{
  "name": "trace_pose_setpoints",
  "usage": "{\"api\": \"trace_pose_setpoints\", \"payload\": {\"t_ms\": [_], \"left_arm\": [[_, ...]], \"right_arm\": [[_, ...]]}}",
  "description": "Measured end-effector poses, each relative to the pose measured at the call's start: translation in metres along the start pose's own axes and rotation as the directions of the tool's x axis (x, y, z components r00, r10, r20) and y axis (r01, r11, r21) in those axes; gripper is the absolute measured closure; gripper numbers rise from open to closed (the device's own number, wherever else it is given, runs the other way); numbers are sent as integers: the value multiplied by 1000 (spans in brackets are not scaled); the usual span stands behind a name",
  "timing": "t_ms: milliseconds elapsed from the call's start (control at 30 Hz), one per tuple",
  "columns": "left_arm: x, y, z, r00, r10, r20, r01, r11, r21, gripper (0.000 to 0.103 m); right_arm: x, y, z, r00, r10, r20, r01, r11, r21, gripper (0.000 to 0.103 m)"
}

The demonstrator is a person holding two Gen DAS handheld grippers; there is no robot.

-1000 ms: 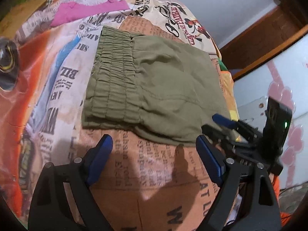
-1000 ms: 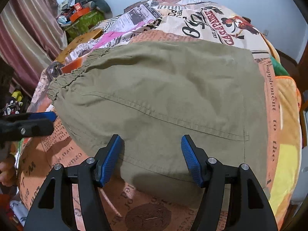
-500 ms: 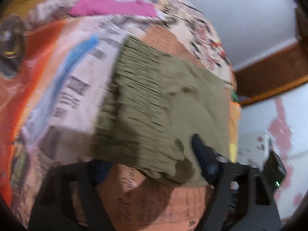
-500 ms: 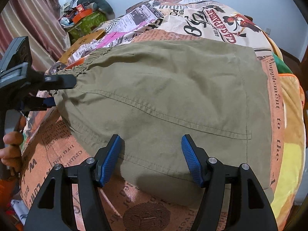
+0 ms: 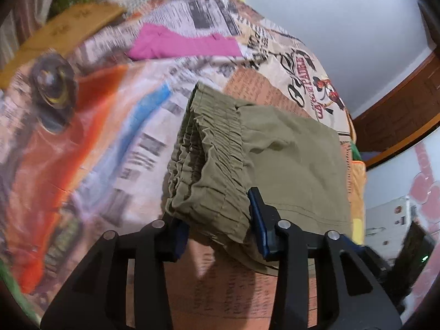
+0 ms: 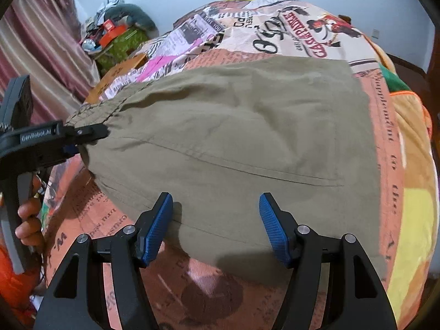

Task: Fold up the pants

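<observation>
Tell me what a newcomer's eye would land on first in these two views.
First, the olive pants spread across the middle of the newspaper-print bedspread. Next, the left gripper, with the gathered waistband between its fingers at the pants' near left corner. The right gripper hovers open over the near edge.

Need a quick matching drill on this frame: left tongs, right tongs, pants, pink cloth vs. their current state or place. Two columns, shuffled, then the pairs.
Column 1:
1. left tongs
2. right tongs
3. pants
4. pink cloth

Column 2:
A. lying on the printed bedspread, far side, past the waistband
B. open, over the near edge of the fabric
C. olive, folded, gathered waistband corner lifted
D. shut on the waistband corner

Pairs: 1-D, 2-B, 3-C, 4-A
</observation>
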State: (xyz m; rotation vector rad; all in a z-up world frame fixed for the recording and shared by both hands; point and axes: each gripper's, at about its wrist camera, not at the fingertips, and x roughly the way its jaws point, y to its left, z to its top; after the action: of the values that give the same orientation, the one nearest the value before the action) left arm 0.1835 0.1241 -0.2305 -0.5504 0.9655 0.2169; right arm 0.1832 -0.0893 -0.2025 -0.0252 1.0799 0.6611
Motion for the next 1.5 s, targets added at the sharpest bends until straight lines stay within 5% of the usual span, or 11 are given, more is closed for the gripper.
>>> {"api": "trace_pose_setpoints", "payload": {"t_ms": [200,333,633,800,1133,1500], "left_arm": [[-38,13,-10,969,185,166,-204,973,108,63],[-60,17,-13,916,290,277,-340,927,155,63],[-84,-29,-16,866,252,431,-397,871,290,67],[-93,-63,-12,877,147,457,-335,869,365,71],[-84,-121,-2,922,-21,385,-169,876,451,75],[-55,-180,-18,959,-117,259,-48,832,552,78]], "right_arm": [[-22,-15,-9,999,-26,41,24,998,52,42],[-27,-26,-18,998,-59,39,55,995,87,41],[-22,-36,-32,999,-50,11,48,989,140,42],[-21,-39,-35,1000,-29,13,26,987,159,42],[-21,-42,-36,1000,-17,23,13,986,166,42],[-20,-45,-36,999,7,35,-13,985,170,41]]}}
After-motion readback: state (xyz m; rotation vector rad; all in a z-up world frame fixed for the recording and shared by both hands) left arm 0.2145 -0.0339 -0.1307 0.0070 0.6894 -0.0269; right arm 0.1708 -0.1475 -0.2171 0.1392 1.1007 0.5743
